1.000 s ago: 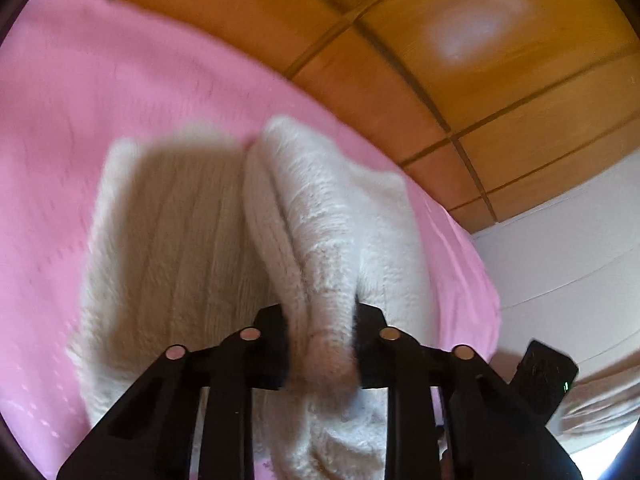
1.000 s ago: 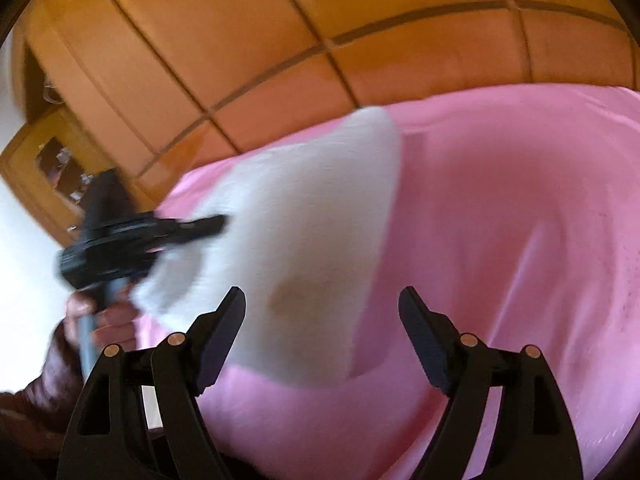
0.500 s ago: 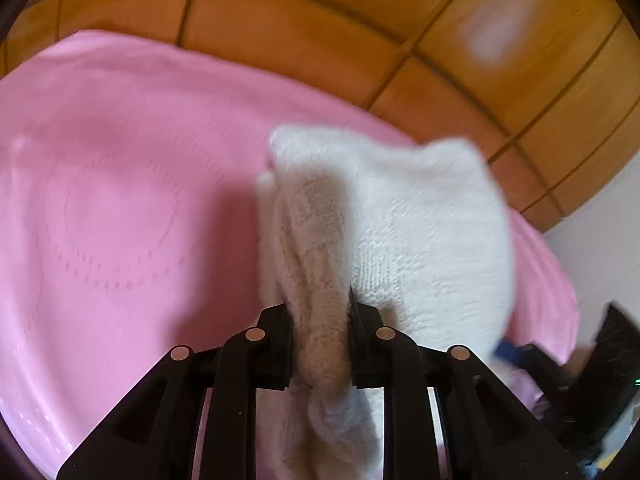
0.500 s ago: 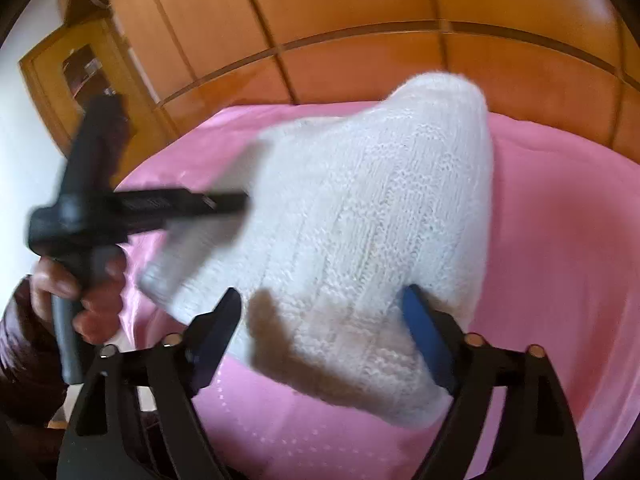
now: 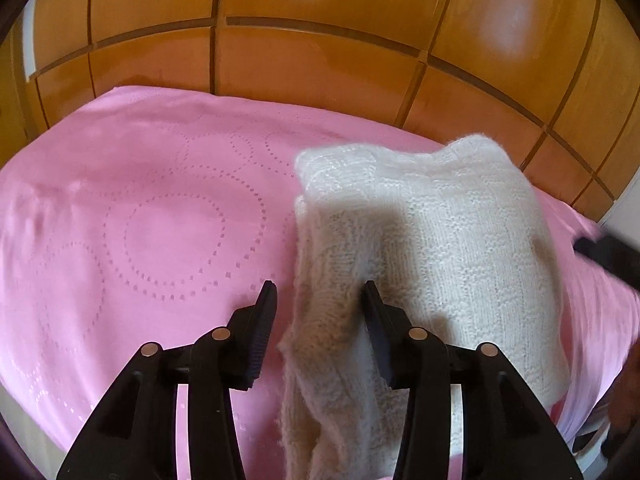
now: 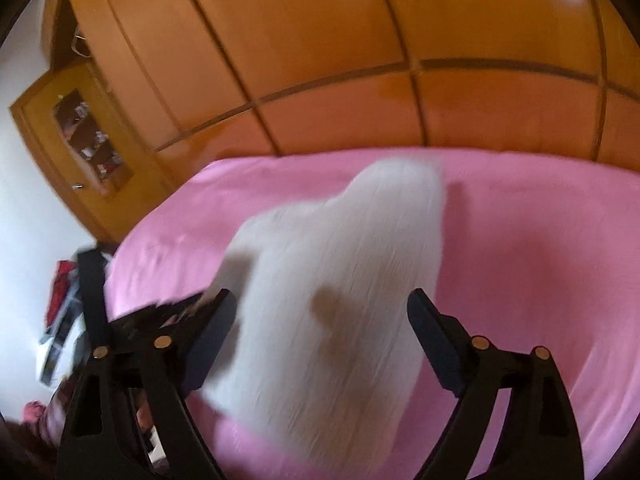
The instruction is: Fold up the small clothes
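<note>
A cream knit garment (image 5: 440, 248), folded double, lies on the pink bedspread (image 5: 160, 208) at centre-right of the left view; blurred at centre in the right view.

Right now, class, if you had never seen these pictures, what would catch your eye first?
A white knitted garment lies folded on a pink bedspread, its edge between the jaws of the open left gripper. The right gripper is open above the same garment. Orange wooden panels fill the background.
</note>
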Motion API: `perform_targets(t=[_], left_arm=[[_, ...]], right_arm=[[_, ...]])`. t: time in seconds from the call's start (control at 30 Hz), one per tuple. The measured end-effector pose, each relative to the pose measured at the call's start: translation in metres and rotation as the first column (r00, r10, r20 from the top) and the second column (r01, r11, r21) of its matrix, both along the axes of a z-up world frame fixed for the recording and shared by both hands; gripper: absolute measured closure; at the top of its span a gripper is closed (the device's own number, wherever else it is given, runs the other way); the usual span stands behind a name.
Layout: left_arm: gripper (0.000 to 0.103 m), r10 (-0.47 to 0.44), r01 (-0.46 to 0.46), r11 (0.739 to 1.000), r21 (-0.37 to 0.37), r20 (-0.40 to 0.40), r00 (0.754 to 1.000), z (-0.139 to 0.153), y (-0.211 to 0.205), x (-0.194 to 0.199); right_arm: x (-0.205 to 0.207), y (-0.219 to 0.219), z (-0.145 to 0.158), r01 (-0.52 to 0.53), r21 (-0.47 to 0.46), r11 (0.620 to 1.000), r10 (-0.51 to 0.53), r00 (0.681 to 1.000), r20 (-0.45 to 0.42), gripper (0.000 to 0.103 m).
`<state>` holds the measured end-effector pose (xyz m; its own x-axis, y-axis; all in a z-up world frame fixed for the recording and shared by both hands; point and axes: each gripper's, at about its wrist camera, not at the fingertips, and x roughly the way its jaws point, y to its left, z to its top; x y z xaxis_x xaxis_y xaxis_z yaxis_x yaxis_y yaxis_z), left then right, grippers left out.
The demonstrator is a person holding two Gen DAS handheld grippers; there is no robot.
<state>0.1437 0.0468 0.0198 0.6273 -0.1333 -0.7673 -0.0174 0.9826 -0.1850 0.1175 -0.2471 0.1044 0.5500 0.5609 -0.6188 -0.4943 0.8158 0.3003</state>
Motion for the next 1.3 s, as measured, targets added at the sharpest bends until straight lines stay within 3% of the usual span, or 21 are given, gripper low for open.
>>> perform_targets(t=[0.1, 0.2, 0.3, 0.6, 0.73, 0.93, 1.13, 1.2, 1.3], left_arm=[[0.06, -0.01, 0.01, 1.0, 0.03, 0.0, 1.0, -0.001, -0.008, 0.005], [0.06, -0.021, 0.021, 0.998, 0.06, 0.002, 1.0, -0.003, -0.013, 0.002], [0.06, -0.019, 0.019, 0.999, 0.047, 0.0, 1.0, -0.004, -0.011, 0.002], [0.054, -0.005, 0.004, 0.999, 0.053, 0.005, 1.0, -0.002, -0.011, -0.002], [0.045, 0.006, -0.006, 0.999, 0.052, 0.006, 1.0, -0.002, -0.007, -0.004], [0.045, 0.002, -0.003, 0.999, 0.035, 0.01, 1.0, -0.006, -0.003, -0.01], [0.045, 0.001, -0.001, 1.0, 0.022, -0.002, 1.0, -0.013, 0.001, -0.013], [0.044, 0.0, 0.0, 1.0, 0.006, -0.01, 1.0, -0.017, 0.004, -0.012], [0.043, 0.012, -0.014, 0.997, -0.073, -0.028, 1.0, -0.024, 0.016, -0.011]], right_arm=[[0.022, 0.009, 0.0, 0.017, -0.021, 1.0, -0.017, 0.999, -0.027, 0.02], [0.056, 0.028, -0.028, 0.019, -0.131, 0.991, -0.034, 0.993, -0.113, 0.019], [0.052, 0.021, -0.049, 0.029, -0.201, 0.979, -0.052, 0.992, -0.112, 0.014], [0.031, -0.007, -0.035, 0.078, -0.094, 0.993, -0.085, 0.994, -0.07, 0.004], [0.022, -0.029, -0.035, 0.125, -0.009, 0.992, -0.125, 0.986, -0.106, 0.003], [-0.01, -0.063, -0.056, 0.128, 0.078, 0.989, -0.11, 0.973, -0.203, 0.003], [-0.041, -0.059, -0.089, 0.088, 0.003, 0.996, -0.085, 0.965, -0.25, 0.005], [-0.046, -0.053, -0.093, 0.091, -0.03, 0.995, -0.096, 0.971, -0.219, 0.005], [-0.046, -0.05, -0.09, 0.079, -0.037, 0.996, -0.086, 0.972, -0.218, 0.005]])
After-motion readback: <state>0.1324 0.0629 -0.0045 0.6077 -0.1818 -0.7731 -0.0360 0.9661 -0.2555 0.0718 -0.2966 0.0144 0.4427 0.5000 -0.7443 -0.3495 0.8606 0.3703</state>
